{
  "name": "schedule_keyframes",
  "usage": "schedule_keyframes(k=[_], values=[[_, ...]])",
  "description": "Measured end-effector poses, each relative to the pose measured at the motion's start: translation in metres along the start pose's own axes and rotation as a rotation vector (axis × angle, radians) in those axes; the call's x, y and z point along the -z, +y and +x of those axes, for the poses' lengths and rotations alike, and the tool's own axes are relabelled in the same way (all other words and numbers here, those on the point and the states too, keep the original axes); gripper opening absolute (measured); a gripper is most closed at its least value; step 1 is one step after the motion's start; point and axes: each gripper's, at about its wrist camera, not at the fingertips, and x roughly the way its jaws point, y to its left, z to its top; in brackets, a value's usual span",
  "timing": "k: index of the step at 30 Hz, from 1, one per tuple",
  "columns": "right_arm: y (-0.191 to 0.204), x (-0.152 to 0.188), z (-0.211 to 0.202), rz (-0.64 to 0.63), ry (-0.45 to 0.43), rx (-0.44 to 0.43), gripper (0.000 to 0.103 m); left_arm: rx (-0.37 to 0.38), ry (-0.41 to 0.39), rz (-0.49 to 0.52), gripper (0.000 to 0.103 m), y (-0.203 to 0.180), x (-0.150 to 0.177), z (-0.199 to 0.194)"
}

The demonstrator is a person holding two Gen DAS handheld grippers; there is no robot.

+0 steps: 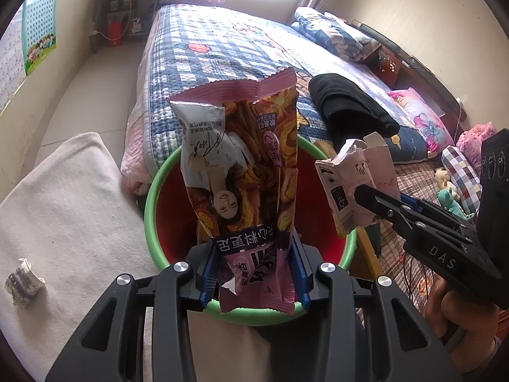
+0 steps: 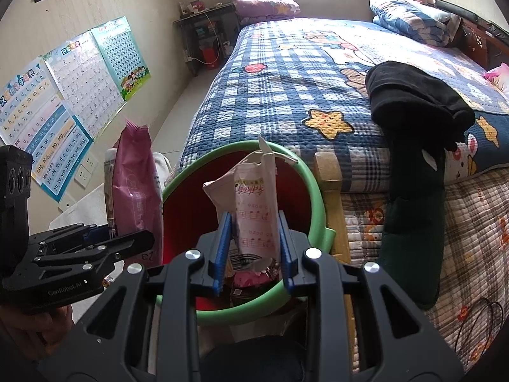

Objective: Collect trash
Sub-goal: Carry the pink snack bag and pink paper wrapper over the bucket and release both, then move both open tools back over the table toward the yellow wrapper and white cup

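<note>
Left wrist view is showing the left gripper (image 1: 254, 273) clamping its blue pads on the lower end of a snack wrapper (image 1: 241, 165), whose long axis is running up toward twelve o'clock, straight over the mouth of the red bin (image 1: 152, 222) with the green rim. At three o'clock the right gripper (image 1: 366, 197) is pinching a torn paper carton (image 1: 353, 184), which is hanging just beyond the bin's rim on that side. Right wrist view is showing that carton (image 2: 254, 210) standing upright between the right gripper's (image 2: 254, 254) pads, with the bin's opening (image 2: 305, 172) lying directly behind and below it at twelve o'clock; other scraps are already lying inside. Both loads are sitting over or beside the bin, so letting go looks like the coming move, and the left wrapper seems better centred. A crumpled scrap (image 1: 22, 280) is lying on the white cloth (image 1: 70, 197) at nine o'clock, apart from both grippers.
</note>
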Motion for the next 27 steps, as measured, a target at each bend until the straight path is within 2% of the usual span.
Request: schedule_keyframes(k=[12, 15, 19, 22, 25, 26, 27], values=[[-0.001, 0.001, 0.021, 0.004, 0.033, -0.013, 0.027, -0.004, 0.025, -0.033, 0.038, 0.01, -0.001, 0.021], [0.0, 0.001, 0.025, 0.003, 0.038, -0.017, 0.03, -0.008, 0.027, -0.04, 0.039, 0.012, -0.001, 0.024], [0.002, -0.001, 0.027, 0.0, 0.04, -0.023, 0.031, -0.022, 0.016, -0.046, 0.045, 0.01, -0.002, 0.022], [0.002, -0.003, 0.026, 0.002, 0.034, -0.02, 0.034, -0.03, 0.002, -0.043, 0.058, 0.007, -0.003, 0.02], [0.001, -0.005, 0.024, 0.006, 0.025, -0.019, 0.053, -0.039, -0.007, -0.039, 0.063, 0.008, -0.002, 0.017], [0.001, -0.006, 0.022, 0.008, 0.015, -0.015, 0.064, -0.042, -0.008, -0.039, 0.064, 0.009, -0.001, 0.016], [0.001, -0.006, 0.02, 0.008, 0.008, -0.01, 0.07, -0.045, -0.008, -0.04, 0.064, 0.01, 0.0, 0.015]])
